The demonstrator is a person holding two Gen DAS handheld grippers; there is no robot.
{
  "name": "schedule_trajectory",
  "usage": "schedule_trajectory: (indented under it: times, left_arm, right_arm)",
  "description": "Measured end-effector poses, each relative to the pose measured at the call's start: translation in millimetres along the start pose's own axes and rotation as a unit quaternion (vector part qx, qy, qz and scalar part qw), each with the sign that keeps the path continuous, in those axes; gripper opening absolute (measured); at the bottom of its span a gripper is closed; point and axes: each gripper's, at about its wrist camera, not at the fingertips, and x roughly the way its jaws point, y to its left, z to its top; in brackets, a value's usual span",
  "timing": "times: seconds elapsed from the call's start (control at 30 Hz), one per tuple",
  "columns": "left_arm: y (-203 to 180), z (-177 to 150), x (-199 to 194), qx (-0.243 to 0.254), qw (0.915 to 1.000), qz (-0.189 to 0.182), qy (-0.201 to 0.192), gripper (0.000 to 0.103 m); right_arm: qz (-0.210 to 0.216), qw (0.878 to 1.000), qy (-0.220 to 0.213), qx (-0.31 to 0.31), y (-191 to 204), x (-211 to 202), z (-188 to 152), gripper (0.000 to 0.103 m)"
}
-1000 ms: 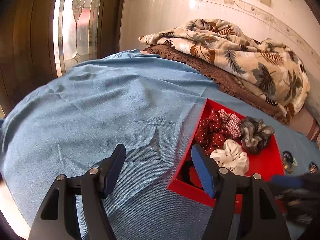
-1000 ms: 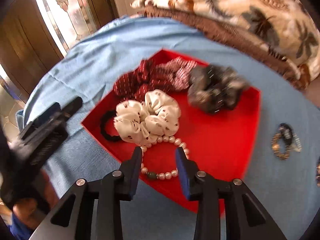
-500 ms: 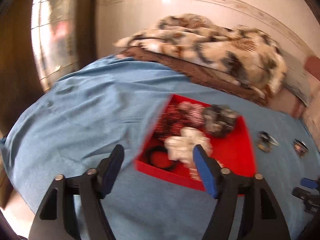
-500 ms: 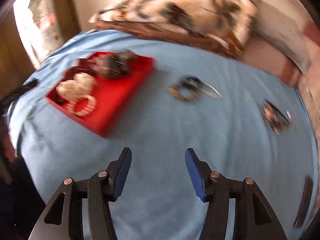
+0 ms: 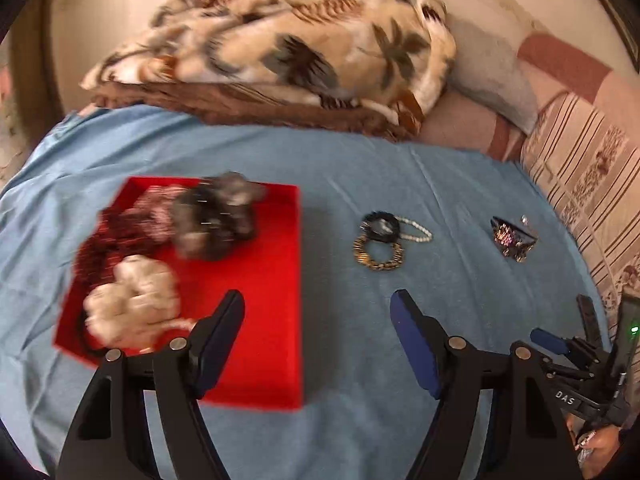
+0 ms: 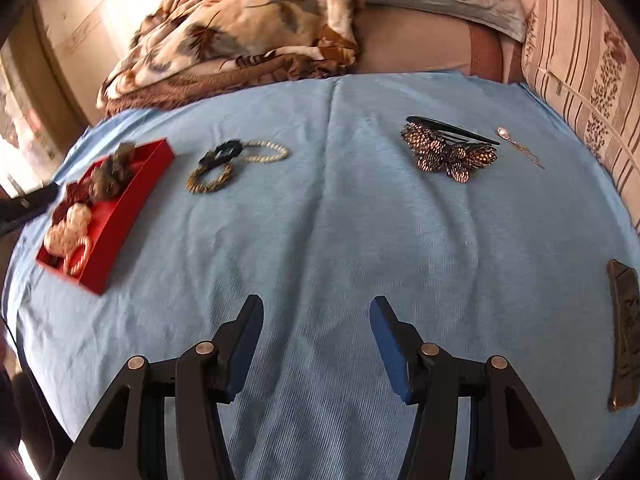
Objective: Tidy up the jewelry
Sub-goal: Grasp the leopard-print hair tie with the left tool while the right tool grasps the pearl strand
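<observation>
The left gripper (image 5: pixel 318 312) has its jaws parted with nothing between them; they have just been opening. It hangs over the near right corner of a red tray (image 5: pixel 276 280) and the blue bedspread (image 5: pixel 440 184) beside it. The right gripper (image 6: pixel 316 320) is also released and empty, its jaws having just been opening, and only bare bedspread (image 6: pixel 340 220) lies below it.

The left wrist view looks into the tray from close by, though blurred: a cream scrunchie (image 5: pixel 134 300) near the front, a grey scrunchie (image 5: pixel 218 222) toward the back, and dark red scrunchies (image 5: pixel 120 228) on the left. Right of the tray, apart from it, lie a gold bracelet (image 5: pixel 378 256), a black hair tie (image 5: pixel 380 226) touching it, and a pearl bracelet (image 5: pixel 418 234). Farther right is a butterfly hair clip (image 5: pixel 512 238). The other gripper (image 5: pixel 568 350) shows at the right edge.

The right wrist view shows the tray (image 6: pixel 120 216) small at the far left, with a pearl bracelet (image 6: pixel 78 256) lying inside at its near end. It shows the loose pieces sharply: the gold bracelet (image 6: pixel 210 178), hair tie (image 6: pixel 224 152) and pearl strand (image 6: pixel 266 152) clustered together, the butterfly clip (image 6: pixel 450 152) well to their right, and a thin silver earring (image 6: pixel 518 146) just beside it. A dark phone (image 6: pixel 624 332) lies at the right edge. A leaf-patterned blanket (image 6: pixel 248 28) is heaped at the back.
</observation>
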Motion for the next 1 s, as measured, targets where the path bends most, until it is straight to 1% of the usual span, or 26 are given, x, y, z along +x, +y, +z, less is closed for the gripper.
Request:
schedule_trajectory:
  times: [0.1,0.13,0.17,0.23,0.33,0.47,0.53,0.57,0.6,0.67,0.7,0.73,0.77,0.8,0.83,0.9,1.0]
  left_arm:
    - [-22,8,42,0.007,0.9993,-0.003,0.037,0.057]
    - [-27,11,55,0.006,0.9988,-0.005,0.048,0.049]
    - [-30,13,67,0.005,0.9983,-0.005,0.057,0.044]
    - [-38,18,93,0.005,0.9974,0.004,0.072,0.041]
    - [-44,24,122,0.01,0.9966,0.029,0.077,0.04]
    - [-42,29,146,0.005,0.9957,0.033,0.086,0.04]
    - [-46,31,150,0.015,0.996,0.033,0.082,0.04]
    - [-48,32,151,0.021,0.9961,0.035,0.078,0.04]
    - [-50,32,150,0.026,0.9962,0.035,0.075,0.04]
    - [-51,33,151,0.029,0.9962,0.039,0.073,0.039]
    - [-52,35,153,0.03,0.9962,0.042,0.071,0.037]
    - [-53,34,153,0.033,0.9959,0.049,0.069,0.025]
    - [-53,34,152,0.035,0.9958,0.048,0.07,0.015]
    - [-53,33,150,0.033,0.9959,0.042,0.073,0.012]
    - [-53,32,148,0.029,0.996,0.035,0.077,0.013]
    - [-54,26,141,0.02,0.9957,0.008,0.091,0.013]
    - [-59,9,127,0.018,0.9942,-0.016,0.105,0.013]
  right_arm:
    - [0.014,1.0,-0.007,-0.002,-3,15,23,0.06]
    - [0.018,1.0,-0.008,-0.002,-3,23,36,0.06]
    - [0.022,1.0,-0.01,-0.001,-3,29,44,0.06]
    - [0.035,0.999,-0.01,0.003,-4,48,71,0.058]
    - [0.05,0.999,-0.004,0.004,1,74,102,0.053]
    - [0.071,0.997,0.017,-0.003,11,112,133,0.05]
    - [0.078,0.996,0.032,-0.012,18,131,140,0.042]
    - [0.076,0.996,0.038,-0.019,20,139,143,0.04]
    - [0.07,0.996,0.041,-0.026,24,144,143,0.036]
    - [0.055,0.997,0.032,-0.047,33,147,145,0.035]
    - [0.048,0.997,0.031,-0.054,37,148,147,0.027]
    - [0.04,0.997,0.034,-0.058,40,148,146,0.014]
    - [0.032,0.997,0.036,-0.06,40,149,146,0.01]
    - [0.029,0.997,0.037,-0.058,39,148,145,0.008]
    - [0.029,0.997,0.039,-0.054,37,147,143,0.007]
    - [0.028,0.998,0.045,-0.043,31,141,138,0.007]
    - [0.029,0.997,0.055,-0.038,21,124,116,0.007]
